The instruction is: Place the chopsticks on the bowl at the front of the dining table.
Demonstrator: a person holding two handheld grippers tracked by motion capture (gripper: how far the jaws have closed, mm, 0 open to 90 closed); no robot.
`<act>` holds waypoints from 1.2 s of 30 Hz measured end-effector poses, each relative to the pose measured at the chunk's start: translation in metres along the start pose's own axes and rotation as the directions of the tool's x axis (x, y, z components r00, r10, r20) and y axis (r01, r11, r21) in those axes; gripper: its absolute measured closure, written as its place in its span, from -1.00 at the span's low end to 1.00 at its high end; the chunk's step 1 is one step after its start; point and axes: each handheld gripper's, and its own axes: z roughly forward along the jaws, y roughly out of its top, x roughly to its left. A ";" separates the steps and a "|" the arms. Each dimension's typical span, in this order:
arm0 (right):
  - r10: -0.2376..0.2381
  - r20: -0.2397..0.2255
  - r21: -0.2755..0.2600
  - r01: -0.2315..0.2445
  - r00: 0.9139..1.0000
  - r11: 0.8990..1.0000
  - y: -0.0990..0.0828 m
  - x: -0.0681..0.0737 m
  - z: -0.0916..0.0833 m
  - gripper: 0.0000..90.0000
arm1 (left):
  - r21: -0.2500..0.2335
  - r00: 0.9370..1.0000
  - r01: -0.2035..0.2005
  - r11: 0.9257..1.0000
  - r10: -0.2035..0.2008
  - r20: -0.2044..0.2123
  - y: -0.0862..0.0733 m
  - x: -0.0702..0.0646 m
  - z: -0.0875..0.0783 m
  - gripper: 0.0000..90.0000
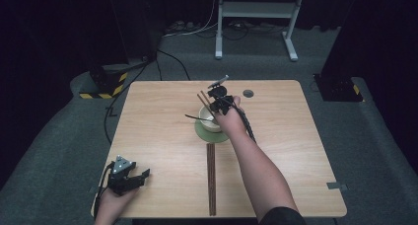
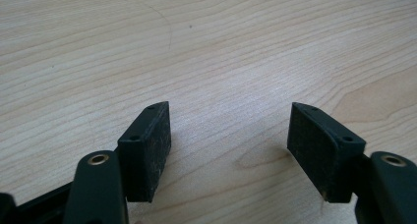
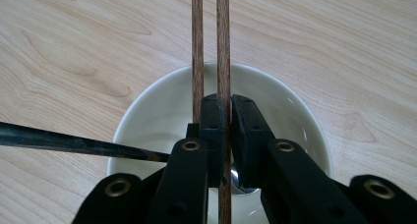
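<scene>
2 brown wooden chopsticks (image 3: 223, 47) stand over the cream round ceramic bowl (image 3: 152, 111); right gripper (image 3: 230, 111) is pinched on 1 of them, the other runs just beside its jaw. A thin black utensil handle (image 3: 74, 143) sticks out of the bowl, which sits on a green round saucer (image 1: 209, 133) mid-table. Another brown wooden chopstick pair (image 1: 211, 178) lies flat nearer the person. Left gripper (image 2: 228, 130), jaws spread w/ nothing between, is over bare light wood table (image 2: 221, 47) at the near left corner. No readable writing.

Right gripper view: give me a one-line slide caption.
Right gripper shut on one brown chopstick above a white bowl, a second chopstick alongside and a dark utensil handle leaning in.
</scene>
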 end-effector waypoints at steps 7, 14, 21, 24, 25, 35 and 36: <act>-0.001 0.001 0.010 0.001 1.000 1.000 0.002 0.002 0.005 0.86 | 0.000 1.000 0.000 1.000 0.000 0.000 0.000 0.000 0.000 -0.26; 0.003 0.002 0.016 -0.003 1.000 1.000 0.001 0.003 0.007 0.85 | 0.004 1.000 -0.004 1.000 0.004 0.001 0.000 0.000 0.000 -0.26; 0.001 0.000 0.010 -0.001 1.000 1.000 0.000 0.004 0.007 0.76 | 0.005 1.000 -0.009 1.000 0.009 0.000 0.000 0.000 0.000 -0.26; 0.000 -0.001 -0.003 0.000 1.000 1.000 -0.002 0.002 0.003 0.75 | 0.001 1.000 -0.002 1.000 0.002 0.001 0.000 0.000 0.000 -0.26; 0.003 -0.003 -0.011 -0.003 1.000 1.000 -0.003 0.001 0.000 0.73 | 0.006 1.000 -0.010 1.000 0.010 0.000 0.000 0.000 0.000 -0.26; 0.001 -0.031 -0.059 -0.003 1.000 0.998 -0.025 0.003 -0.010 0.37 | 0.001 1.000 -0.015 1.000 0.015 0.001 0.000 0.000 0.000 -0.26; -0.003 -0.028 -0.059 0.001 1.000 0.998 -0.026 0.003 -0.010 0.39 | 0.018 1.000 -0.030 0.999 0.030 -0.002 0.000 0.001 -0.001 -0.26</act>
